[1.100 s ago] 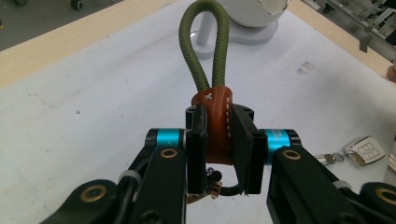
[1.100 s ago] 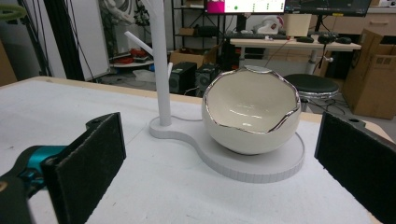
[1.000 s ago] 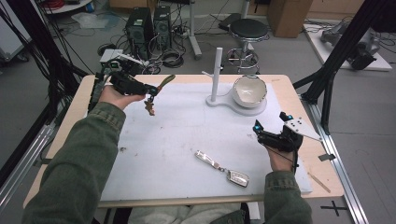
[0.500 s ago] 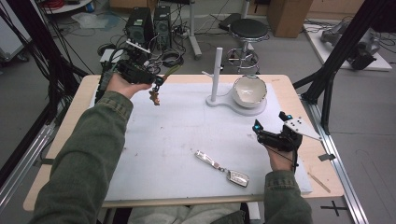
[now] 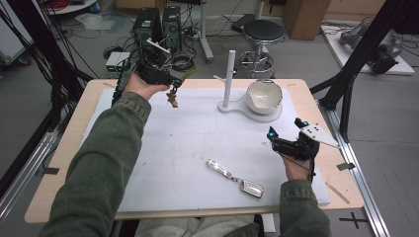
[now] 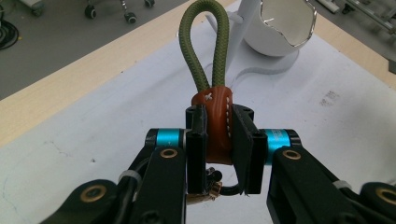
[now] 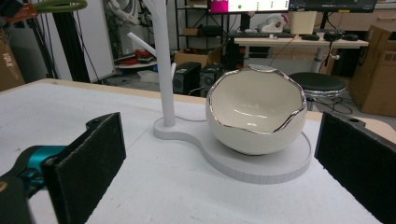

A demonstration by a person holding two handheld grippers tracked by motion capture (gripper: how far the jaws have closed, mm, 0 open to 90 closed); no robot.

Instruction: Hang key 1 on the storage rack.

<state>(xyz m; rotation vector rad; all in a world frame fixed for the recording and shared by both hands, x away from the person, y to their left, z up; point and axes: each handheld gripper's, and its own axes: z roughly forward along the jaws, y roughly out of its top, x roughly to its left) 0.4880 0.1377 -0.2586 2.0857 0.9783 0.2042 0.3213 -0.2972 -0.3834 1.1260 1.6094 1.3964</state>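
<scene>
My left gripper [image 5: 165,79] is raised over the table's back left and is shut on a keychain. Its jaws pinch the brown leather tab [image 6: 217,122]. A green cord loop [image 6: 204,44] stands out past the jaws, and the keys [image 5: 172,98] dangle below. The white stand [image 5: 228,74], an upright post with short branches on a flat base, is at the back centre. On that base sits a white broken-egg bowl [image 5: 264,96] with a silver rim. My right gripper [image 5: 277,140] rests low at the right, open and holding nothing, its pads [image 7: 88,163] wide apart facing the bowl [image 7: 256,116].
A second keychain, a silver bar linked to a flat silver fob [image 5: 235,177], lies on the white mat [image 5: 148,163] near the front centre. The wooden table edge [image 5: 74,123] frames the mat. Black frame posts, computers, cables and a stool stand behind the table.
My left gripper has carried the keychain toward the table's back left and higher, keys swinging beneath. The right gripper has stayed put, open.
</scene>
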